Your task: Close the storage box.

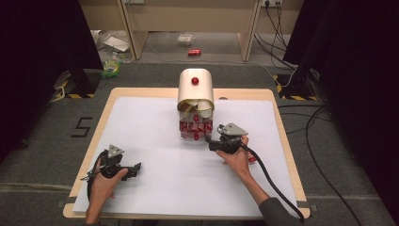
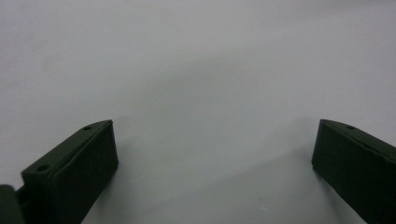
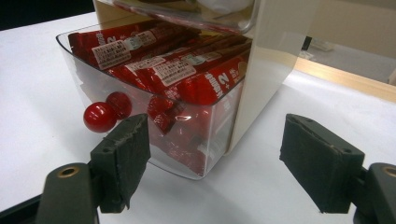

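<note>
White-covered bench (image 1: 155,141) under both hands. Lower left: left hand-held gripper (image 1: 134,168), jaws spread wide, empty, hovering over bare white sheet. Centre: cream dispenser (image 1: 195,89) with clear drawer (image 3: 140,93) of red packets (image 3: 187,70). Right of centre: right hand-held gripper (image 3: 215,158), jaws wide apart, holding nothing, just before drawer corner.

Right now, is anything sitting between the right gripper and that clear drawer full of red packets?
Nothing visible does. The right gripper has its jaws open and faces the corner of the clear drawer across bare white paper. The red knob on the drawer front sits just left of the left jaw, not in the gap.
</note>
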`<act>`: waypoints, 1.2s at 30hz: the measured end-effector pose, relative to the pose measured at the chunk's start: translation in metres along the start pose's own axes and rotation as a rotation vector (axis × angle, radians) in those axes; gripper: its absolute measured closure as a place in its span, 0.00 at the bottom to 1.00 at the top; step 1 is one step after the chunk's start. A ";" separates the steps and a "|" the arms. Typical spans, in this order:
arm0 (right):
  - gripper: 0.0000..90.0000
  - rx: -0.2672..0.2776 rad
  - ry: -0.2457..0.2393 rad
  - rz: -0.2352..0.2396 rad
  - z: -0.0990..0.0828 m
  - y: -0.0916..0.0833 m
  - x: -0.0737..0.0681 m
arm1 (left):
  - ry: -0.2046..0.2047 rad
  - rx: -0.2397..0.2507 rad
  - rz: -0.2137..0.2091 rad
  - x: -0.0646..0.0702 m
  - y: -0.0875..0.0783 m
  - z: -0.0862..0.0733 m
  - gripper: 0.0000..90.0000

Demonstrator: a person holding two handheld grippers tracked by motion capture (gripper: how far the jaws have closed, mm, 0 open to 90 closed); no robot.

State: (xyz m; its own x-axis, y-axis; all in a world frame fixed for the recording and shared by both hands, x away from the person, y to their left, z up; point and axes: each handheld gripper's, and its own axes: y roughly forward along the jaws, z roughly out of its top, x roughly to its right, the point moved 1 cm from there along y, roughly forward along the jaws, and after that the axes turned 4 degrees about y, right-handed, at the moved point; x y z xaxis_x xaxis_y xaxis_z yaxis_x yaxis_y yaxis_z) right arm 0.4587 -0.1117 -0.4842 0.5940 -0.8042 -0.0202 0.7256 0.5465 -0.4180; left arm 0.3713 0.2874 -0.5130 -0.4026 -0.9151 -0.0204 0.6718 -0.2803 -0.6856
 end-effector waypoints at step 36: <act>0.27 0.023 0.060 -0.034 0.003 0.017 0.019 | 0.000 0.000 0.000 0.000 0.000 0.000 0.00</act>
State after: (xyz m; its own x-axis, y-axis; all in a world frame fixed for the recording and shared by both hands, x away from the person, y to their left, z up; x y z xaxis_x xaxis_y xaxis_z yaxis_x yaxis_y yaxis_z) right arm 0.4833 -0.1170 -0.4894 0.5476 -0.8346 -0.0608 0.7532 0.5233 -0.3986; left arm 0.3713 0.2874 -0.5130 -0.4029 -0.9150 -0.0202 0.6716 -0.2806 -0.6857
